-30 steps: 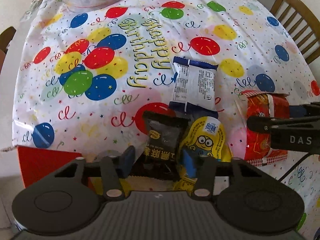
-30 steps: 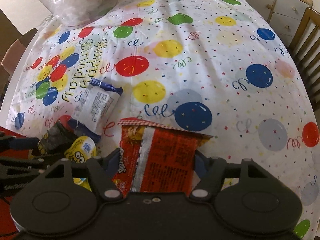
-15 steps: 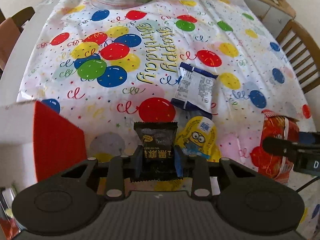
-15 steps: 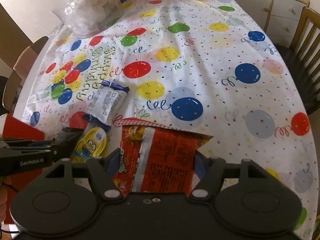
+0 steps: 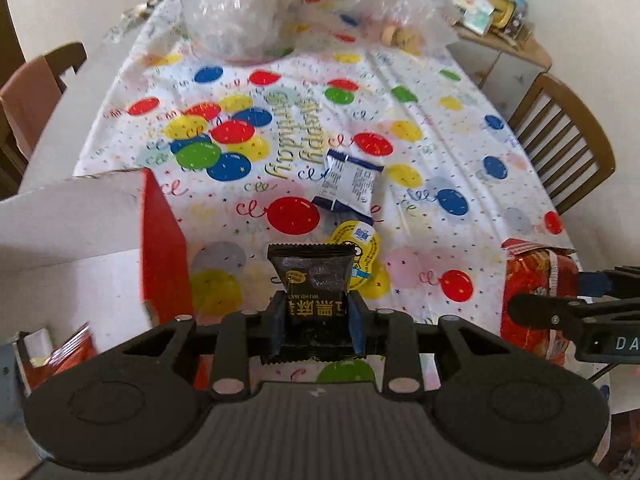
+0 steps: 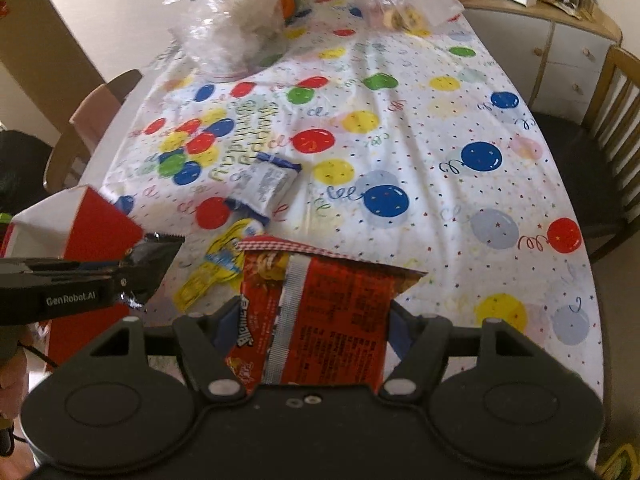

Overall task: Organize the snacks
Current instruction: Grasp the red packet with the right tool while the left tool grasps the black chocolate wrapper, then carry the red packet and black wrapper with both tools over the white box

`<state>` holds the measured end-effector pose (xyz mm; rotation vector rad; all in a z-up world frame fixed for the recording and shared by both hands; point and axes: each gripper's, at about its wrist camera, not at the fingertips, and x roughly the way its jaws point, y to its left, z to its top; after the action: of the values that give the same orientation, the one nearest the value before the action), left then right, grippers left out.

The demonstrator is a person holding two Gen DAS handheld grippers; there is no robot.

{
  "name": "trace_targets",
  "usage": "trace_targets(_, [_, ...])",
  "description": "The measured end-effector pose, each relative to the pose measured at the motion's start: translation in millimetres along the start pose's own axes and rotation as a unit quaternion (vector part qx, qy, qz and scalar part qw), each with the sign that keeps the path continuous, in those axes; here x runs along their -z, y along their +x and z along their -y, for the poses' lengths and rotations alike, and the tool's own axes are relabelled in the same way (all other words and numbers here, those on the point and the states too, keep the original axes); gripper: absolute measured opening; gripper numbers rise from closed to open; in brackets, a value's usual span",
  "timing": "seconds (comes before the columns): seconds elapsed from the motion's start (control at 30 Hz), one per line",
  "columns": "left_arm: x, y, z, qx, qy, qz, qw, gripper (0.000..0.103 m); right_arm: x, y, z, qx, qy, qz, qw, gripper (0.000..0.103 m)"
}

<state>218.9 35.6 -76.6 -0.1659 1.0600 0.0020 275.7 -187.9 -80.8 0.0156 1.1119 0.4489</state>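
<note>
A glossy plastic tablecloth (image 6: pixel 440 128), printed with balloons, covered the table. Beyond its lettering lay crinkled clear plastic bags (image 6: pixel 224 36). The black snack packet (image 5: pixel 314 280) and red snack bag (image 6: pixel 328 312) shone like foil; the red-and-white box (image 5: pixel 92 232) looked like matt cardboard. The left hand-held gripper (image 5: pixel 316 320) was matt black plastic. The chair (image 5: pixel 560 140) showed smooth wood.

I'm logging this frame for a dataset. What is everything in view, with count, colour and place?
Black packet: 1, black, in left jaws.
Red packet: 1, red, in right jaws.
White packet: 1, white and blue, mid-table.
Yellow packet: 1, yellow, nearer than the white one.
Box: 1, red and white, near left.
Plastic bags: 2, clear, far end.
Tablecloth: 1, white with balloons.
Chairs: 3, wooden, around the table.
Cabinet: 1, white, far right.
Left gripper: black, shut.
Right gripper: black, shut.
</note>
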Motion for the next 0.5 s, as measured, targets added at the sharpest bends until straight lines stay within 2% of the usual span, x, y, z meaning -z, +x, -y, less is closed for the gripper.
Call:
trace_targets(0.23, [19.1,-48.8,-8.5,0.011,0.002,0.035,0.9993,0.031,12.7,-31.9,-27.7,-0.013,-0.030,0.016,0.999,0.071])
trace_targets(0.33, [27.1,-65.9,-20.5,0.022,-0.010,0.039,0.9989,0.031,16.3,-42.8,-42.2,-0.018,-0.042,0.021,0.999,0.071])
trace_targets(0.5, [40.3,-90.9,-40.9,0.020,-0.015,0.057,0.9981,0.031,19.9,-55.2,-71.1,-0.029,-0.058,0.030,0.997,0.071])
